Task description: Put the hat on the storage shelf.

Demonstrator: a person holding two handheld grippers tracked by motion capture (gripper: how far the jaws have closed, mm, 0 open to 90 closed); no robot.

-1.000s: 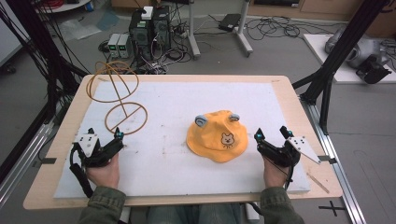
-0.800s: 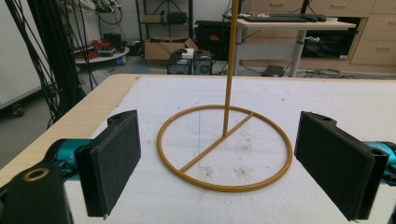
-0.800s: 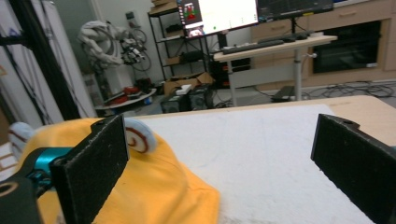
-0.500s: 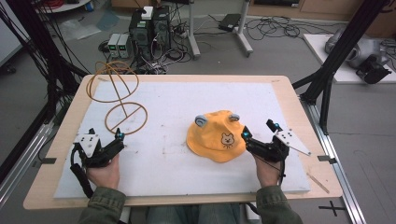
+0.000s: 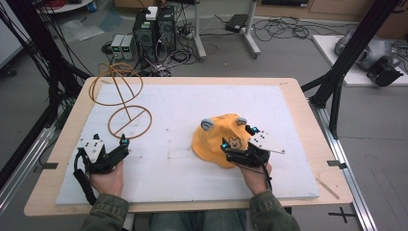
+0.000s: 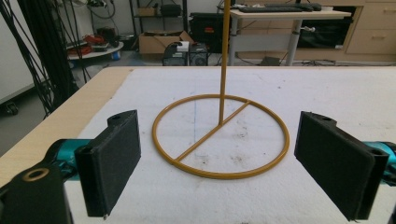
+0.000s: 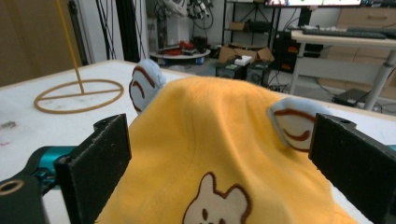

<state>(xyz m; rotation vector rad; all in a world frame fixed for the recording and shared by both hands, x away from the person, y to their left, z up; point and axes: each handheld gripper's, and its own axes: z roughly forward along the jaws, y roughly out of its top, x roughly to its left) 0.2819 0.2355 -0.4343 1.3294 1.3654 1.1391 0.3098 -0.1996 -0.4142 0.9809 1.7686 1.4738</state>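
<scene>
High view: white mat (image 5: 192,103), cluttered floor (image 5: 288,53).

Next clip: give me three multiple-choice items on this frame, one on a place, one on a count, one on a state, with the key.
1. Where does the wire stand sit relative to the yellow hat in the high view?
A. to its left
B. to its right
C. on top of it

2. How many small blue-grey ears stick up from the hat?
A. one
B. two
C. four

3. How stand the jaws of the right gripper?
A. shut on the hat's brim
B. shut on nothing
C. open, one on each side of the hat

Key: 1 A, the stand is on the white mat near the left gripper; 2 B, one ear and a second show in the right gripper view; 3 C, the jaws stand wide apart with the hat between them.
</scene>
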